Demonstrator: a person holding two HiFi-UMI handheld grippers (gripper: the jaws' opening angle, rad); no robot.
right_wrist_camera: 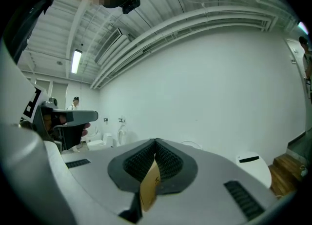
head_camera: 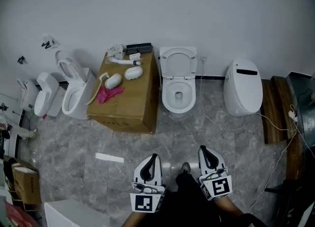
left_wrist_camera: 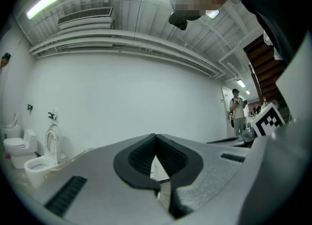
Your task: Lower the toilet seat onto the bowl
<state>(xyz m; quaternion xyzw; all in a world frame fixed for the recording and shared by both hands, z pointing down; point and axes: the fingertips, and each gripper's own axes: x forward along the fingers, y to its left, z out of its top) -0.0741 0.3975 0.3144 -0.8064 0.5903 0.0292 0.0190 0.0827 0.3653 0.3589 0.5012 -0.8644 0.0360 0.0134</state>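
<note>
Head view: along the floor's far edge, against the wall, stand spare toilets [head_camera: 69,90], then a cardboard carton [head_camera: 130,104] carrying loose fittings. Next comes the target bowl [head_camera: 169,100], its seat [head_camera: 166,66] upright against the lid, so the task is not started. A closed toilet [head_camera: 242,89] stands furthest right. At the floor's near edge, left gripper [head_camera: 154,158] and right gripper [head_camera: 203,149] both have jaws together on nothing. A tan sliver shows behind the right tips, probably the carton seen through the gap. Both are well apart from the seat; likely a carry posture before approach.
</note>
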